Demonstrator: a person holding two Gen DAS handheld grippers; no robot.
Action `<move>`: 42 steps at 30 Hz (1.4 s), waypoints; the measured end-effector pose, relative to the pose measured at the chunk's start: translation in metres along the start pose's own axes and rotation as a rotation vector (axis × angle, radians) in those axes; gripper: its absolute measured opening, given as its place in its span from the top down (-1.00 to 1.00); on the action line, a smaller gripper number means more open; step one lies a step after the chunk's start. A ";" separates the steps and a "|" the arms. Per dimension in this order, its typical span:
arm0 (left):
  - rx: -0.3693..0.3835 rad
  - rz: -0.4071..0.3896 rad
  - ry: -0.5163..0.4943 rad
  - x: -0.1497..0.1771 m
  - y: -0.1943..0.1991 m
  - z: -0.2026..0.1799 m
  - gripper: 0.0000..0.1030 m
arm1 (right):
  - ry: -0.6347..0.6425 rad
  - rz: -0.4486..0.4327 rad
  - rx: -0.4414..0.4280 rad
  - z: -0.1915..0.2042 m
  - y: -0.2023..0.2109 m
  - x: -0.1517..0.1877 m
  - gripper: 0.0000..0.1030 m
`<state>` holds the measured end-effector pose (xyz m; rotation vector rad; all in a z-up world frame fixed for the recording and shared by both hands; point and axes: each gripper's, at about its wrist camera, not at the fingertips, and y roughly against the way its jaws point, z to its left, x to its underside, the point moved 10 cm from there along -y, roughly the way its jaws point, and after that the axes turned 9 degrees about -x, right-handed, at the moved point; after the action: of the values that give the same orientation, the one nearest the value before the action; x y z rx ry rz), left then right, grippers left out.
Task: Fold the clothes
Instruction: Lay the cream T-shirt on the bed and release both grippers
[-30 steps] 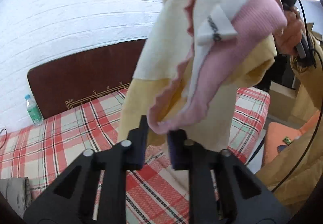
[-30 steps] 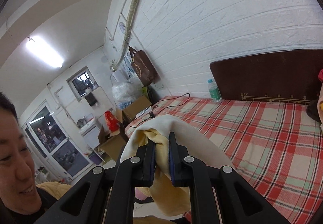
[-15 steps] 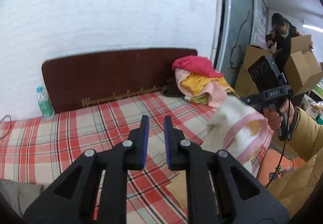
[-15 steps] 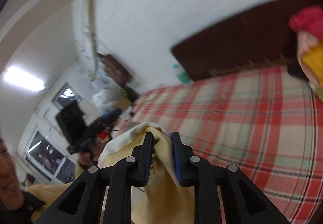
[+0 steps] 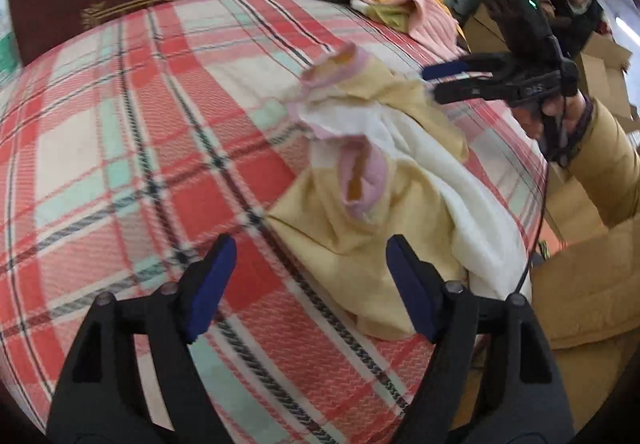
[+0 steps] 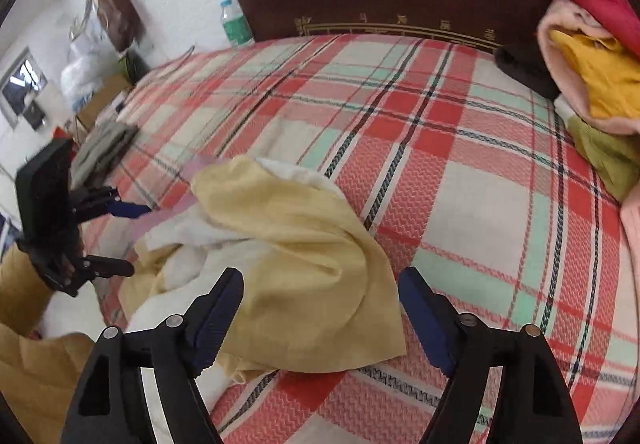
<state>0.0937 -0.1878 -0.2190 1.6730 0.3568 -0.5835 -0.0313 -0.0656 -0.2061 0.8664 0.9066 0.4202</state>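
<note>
Now both tongs, the left (image 5: 308,280) and the right (image 6: 320,308), are hanging wide apart and empty, having just let go of the garment (image 6: 288,244), which is lying crumpled on the bed's (image 6: 460,203) near edge, awaiting spreading before folding.

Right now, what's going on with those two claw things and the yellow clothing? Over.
Left gripper open, empty. Right gripper open, empty. Yellow-and-white garment crumpled on the plaid bed, unfolded. Clothes pile by the headboard, apart.
</note>
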 end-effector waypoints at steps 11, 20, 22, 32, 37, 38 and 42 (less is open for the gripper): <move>-0.009 0.013 0.021 -0.053 -0.028 0.014 0.72 | -0.079 -0.108 -0.013 -0.032 0.026 -0.027 0.92; -0.051 -0.113 0.198 -0.107 0.005 0.060 -0.64 | -0.160 -0.168 0.389 -0.130 0.093 -0.050 0.84; -0.027 -0.076 0.232 -0.088 -0.001 0.063 -0.68 | -0.243 -0.124 0.347 -0.140 0.078 -0.031 0.63; 0.204 0.102 0.226 -0.010 -0.020 -0.003 -0.68 | -0.149 -0.155 -0.008 -0.022 0.036 0.011 0.15; 0.157 0.097 0.142 -0.003 -0.025 -0.028 0.42 | -0.122 -0.158 -0.057 0.020 0.026 0.028 0.10; 0.152 0.102 0.166 -0.005 -0.026 -0.023 0.80 | -0.121 -0.159 -0.059 0.026 0.026 0.031 0.10; 0.049 0.023 0.260 -0.025 -0.010 0.019 0.84 | -0.130 -0.174 -0.049 0.031 0.035 0.035 0.09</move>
<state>0.0638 -0.2024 -0.2154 1.8021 0.5134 -0.3593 0.0148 -0.0367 -0.1863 0.7545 0.8401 0.2315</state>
